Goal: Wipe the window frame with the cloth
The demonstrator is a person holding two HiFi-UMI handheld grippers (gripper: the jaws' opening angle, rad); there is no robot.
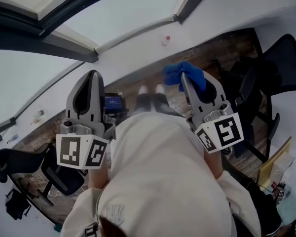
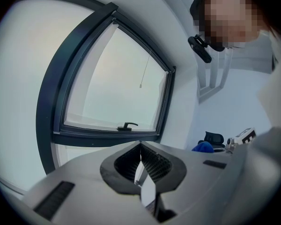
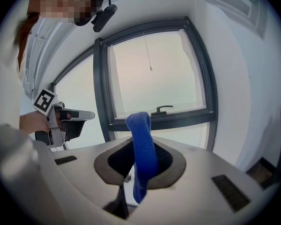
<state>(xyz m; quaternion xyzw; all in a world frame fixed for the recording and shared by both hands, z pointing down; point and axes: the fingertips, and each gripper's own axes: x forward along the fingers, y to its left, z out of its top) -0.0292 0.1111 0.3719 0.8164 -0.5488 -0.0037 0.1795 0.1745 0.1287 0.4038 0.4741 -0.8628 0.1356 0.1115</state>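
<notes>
facing window frame (image 3: 101, 88), right hand-held gripper (image 3: 140, 149) pinches cloth (image 3: 139, 125), left hand-held gripper (image 2: 140, 146) seemingly closed.

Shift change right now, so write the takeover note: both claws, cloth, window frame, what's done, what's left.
Left claw: shut, empty.
Right claw: shut on the blue cloth, which sticks up past its tips.
Window frame: ahead of both claws, cloth not touching it.
Done: cloth gripped.
Left: bring the cloth to the frame and wipe it.
</notes>
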